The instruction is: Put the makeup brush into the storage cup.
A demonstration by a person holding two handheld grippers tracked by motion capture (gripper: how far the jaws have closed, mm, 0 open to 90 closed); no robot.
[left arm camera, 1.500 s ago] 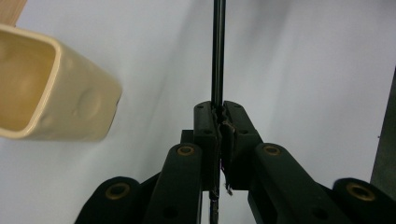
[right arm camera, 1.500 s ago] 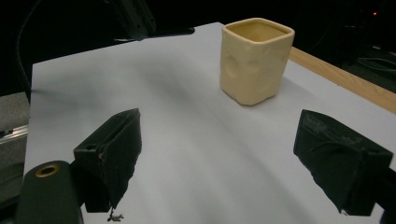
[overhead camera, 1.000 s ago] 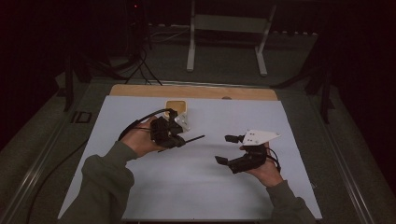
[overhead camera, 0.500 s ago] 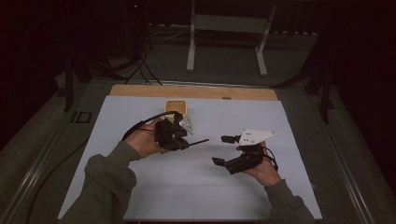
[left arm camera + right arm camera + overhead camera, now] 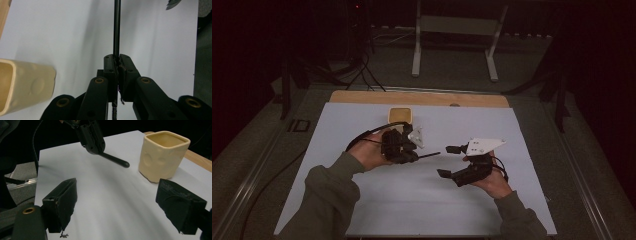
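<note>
The left gripper [image 5: 414,152] is squeezing a thin black stick [image 5: 116,27] tight between its two jaws. The stick is poking straight out past the tips of the jaws, and its far end is pointing toward the right gripper [image 5: 451,161]. In the high view the stick [image 5: 428,155] is lying almost flat above the white table [image 5: 362,200], in the space between the two grippers. I cannot tell if it is touching the table.

The right gripper [image 5: 117,205] is holding nothing. Its jaws are standing wide apart, with bare white table showing between them. It is sitting a little way off from the tip of the stick [image 5: 115,160], not touching it.

A yellow cup [image 5: 162,155] is standing upright on the table. It is just behind the left gripper in the high view [image 5: 400,116], on the far side from the person. In the left gripper view the cup [image 5: 22,85] is showing close beside the jaws, off to one side.
</note>
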